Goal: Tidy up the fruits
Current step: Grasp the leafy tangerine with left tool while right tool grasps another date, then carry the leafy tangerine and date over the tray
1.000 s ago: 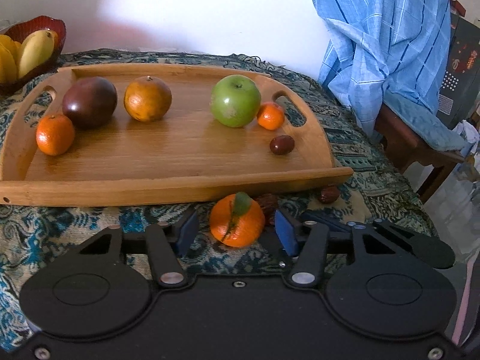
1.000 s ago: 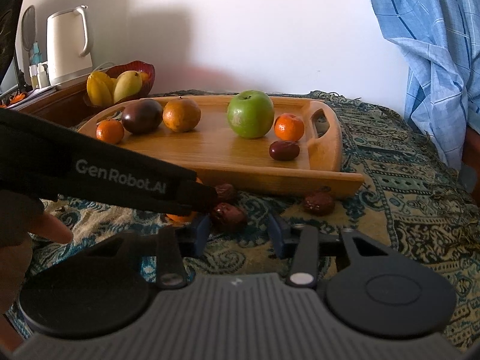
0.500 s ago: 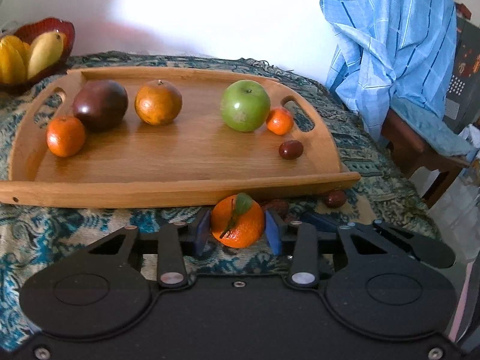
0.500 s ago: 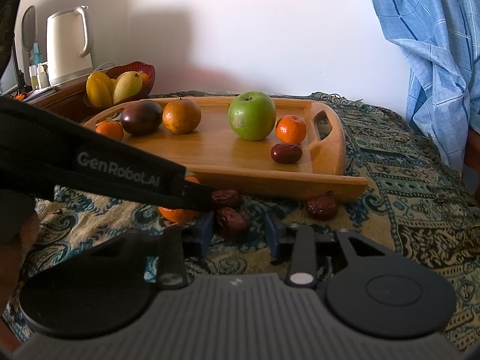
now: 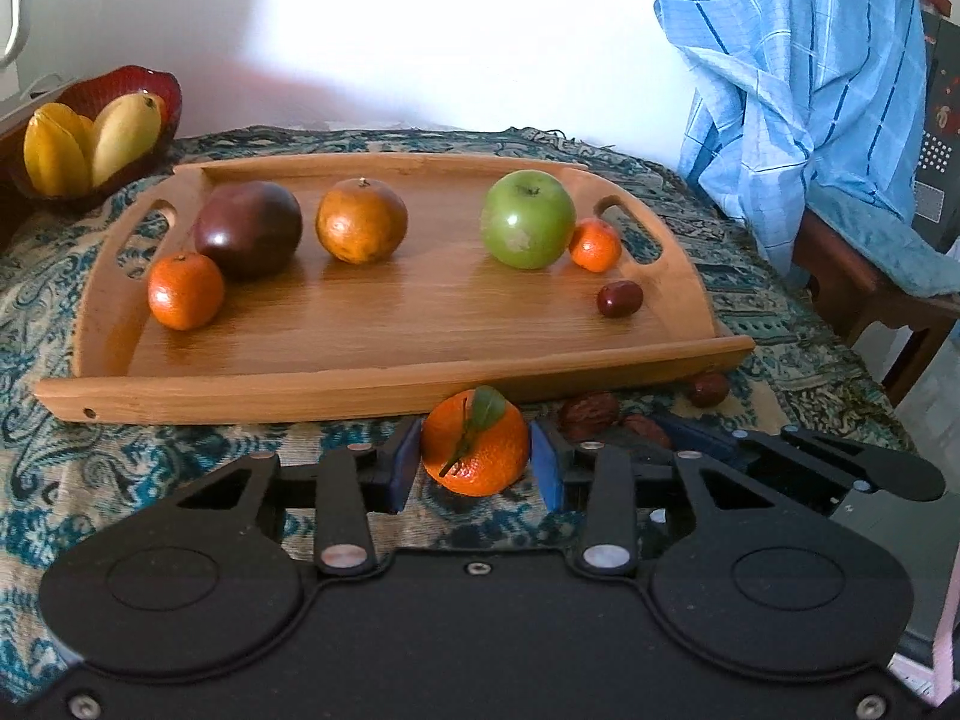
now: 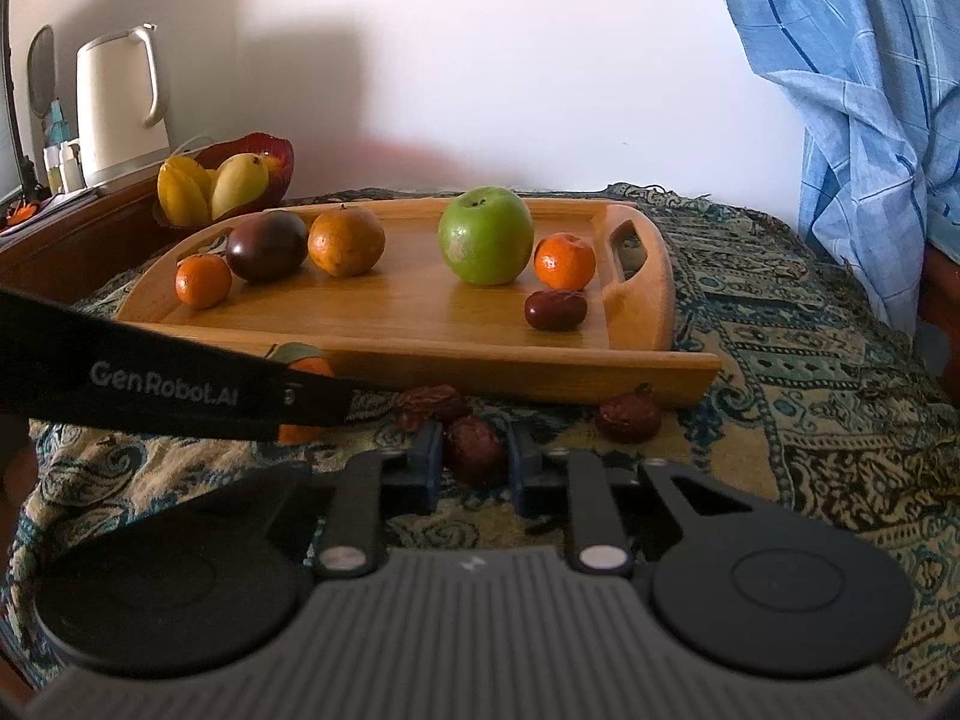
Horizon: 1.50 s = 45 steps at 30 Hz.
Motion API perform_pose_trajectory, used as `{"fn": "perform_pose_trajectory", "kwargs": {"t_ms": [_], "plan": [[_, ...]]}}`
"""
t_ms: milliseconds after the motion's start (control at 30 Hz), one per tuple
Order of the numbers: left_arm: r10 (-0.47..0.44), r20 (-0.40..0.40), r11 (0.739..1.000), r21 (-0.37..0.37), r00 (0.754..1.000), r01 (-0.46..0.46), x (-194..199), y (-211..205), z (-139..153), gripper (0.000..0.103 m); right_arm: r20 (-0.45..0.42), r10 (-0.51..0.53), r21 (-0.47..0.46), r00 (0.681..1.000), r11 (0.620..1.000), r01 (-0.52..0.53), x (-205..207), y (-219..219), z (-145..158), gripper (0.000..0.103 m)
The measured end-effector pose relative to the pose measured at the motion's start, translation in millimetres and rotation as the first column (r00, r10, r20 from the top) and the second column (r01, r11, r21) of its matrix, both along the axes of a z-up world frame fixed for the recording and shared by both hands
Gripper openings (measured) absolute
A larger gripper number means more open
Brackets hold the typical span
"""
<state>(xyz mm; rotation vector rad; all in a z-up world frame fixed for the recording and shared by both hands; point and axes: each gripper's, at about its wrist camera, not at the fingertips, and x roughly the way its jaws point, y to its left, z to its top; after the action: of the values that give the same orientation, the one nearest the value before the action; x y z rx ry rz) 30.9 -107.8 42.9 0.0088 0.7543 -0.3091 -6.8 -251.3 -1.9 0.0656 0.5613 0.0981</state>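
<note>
1. Tangerine [image 5: 475,450] with a leaf sat between the left gripper [image 5: 474,463] pads, both touching it after closing in; it lay at 6 o'clock from the wooden tray [image 5: 384,387], on the patterned cloth [image 5: 150,450].
2. Right gripper [image 6: 474,461] jaws, just closing, stood narrow, clamping a dried date [image 6: 474,450] at 6 o'clock off the tray; the green apple [image 6: 485,235] sat on it.

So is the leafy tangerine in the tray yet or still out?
Out. The leafy tangerine sits on the patterned cloth before the wooden tray, between the left gripper pads.
</note>
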Motion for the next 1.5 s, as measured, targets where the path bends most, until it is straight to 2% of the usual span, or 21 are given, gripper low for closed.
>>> {"fn": "perform_pose_trajectory", "kwargs": {"t_ms": [467,867,1067,1367,1500], "plan": [[0.047,0.05,0.996,0.075,0.998,-0.05,-9,19,10,0.038,0.027,-0.017,0.04,0.999,0.999,0.016,-5,4,13,0.025],[0.061,0.111,0.994,0.082,0.992,-0.071,-20,44,40,0.038,0.049,-0.02,0.05,0.999,0.999,0.018,-9,23,38,0.024],[0.073,0.136,0.993,0.08,0.988,-0.085,-17,54,70,0.038,0.07,-0.042,0.024,0.997,0.999,0.04,-7,29,64,0.024],[0.071,0.188,0.992,0.094,0.98,-0.09,-3,59,124,0.038,0.085,-0.098,0.047,0.992,0.994,0.094,7,28,121,0.024],[0.079,0.203,0.99,0.095,0.976,-0.1,12,59,132,0.038,0.104,-0.09,0.028,0.991,0.996,0.087,24,34,136,0.025]]}}
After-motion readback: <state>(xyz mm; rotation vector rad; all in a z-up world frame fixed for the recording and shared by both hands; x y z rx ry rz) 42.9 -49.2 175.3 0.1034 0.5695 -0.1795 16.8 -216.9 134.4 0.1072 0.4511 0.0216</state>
